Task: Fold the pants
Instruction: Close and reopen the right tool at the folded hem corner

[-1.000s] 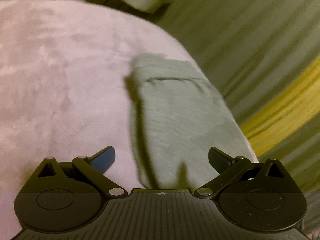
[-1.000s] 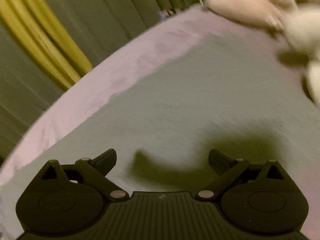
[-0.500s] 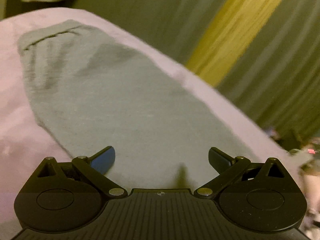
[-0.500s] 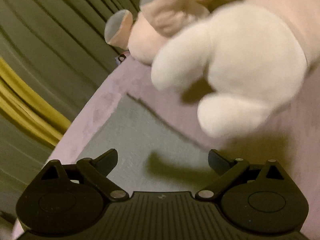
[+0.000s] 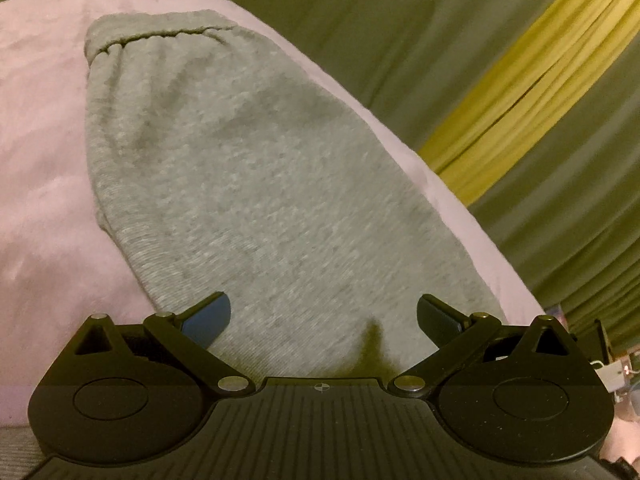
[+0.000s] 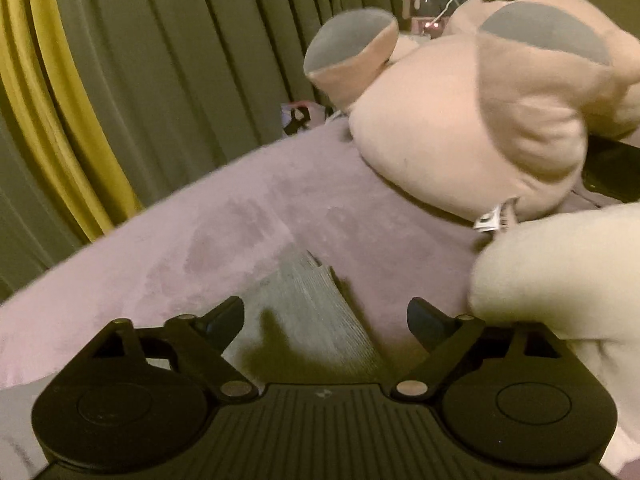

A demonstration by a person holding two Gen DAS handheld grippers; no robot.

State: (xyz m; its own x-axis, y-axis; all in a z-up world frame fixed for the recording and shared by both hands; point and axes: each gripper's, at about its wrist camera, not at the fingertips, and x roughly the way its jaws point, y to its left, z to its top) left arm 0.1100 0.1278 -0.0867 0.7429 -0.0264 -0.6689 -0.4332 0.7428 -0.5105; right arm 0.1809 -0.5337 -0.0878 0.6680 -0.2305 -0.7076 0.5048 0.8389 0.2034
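Grey sweatpants (image 5: 256,184) lie flat on a pink plush bedspread (image 5: 40,184), the gathered waistband (image 5: 160,36) at the far end. My left gripper (image 5: 322,312) hovers over the near part of the cloth, jaws wide open, nothing between the pads. In the right wrist view a ribbed grey cuff end of the pants (image 6: 308,296) lies on the bedspread (image 6: 200,240). My right gripper (image 6: 326,316) is over that cuff. Its jaws are closing, the cuff lies between them, and the pads do not press on it.
A large pink plush toy with grey ears (image 6: 480,120) and a cream plush shape (image 6: 560,272) lie close to the right gripper's right side. Olive curtains with a yellow stripe (image 5: 532,80) hang beyond the bed edge. Small items and a cable (image 6: 432,16) sit behind.
The left view swung onto the pants and the waistband came nearer. The right view slid along the leg to its cuff, past the plush toys, and its jaws narrowed.
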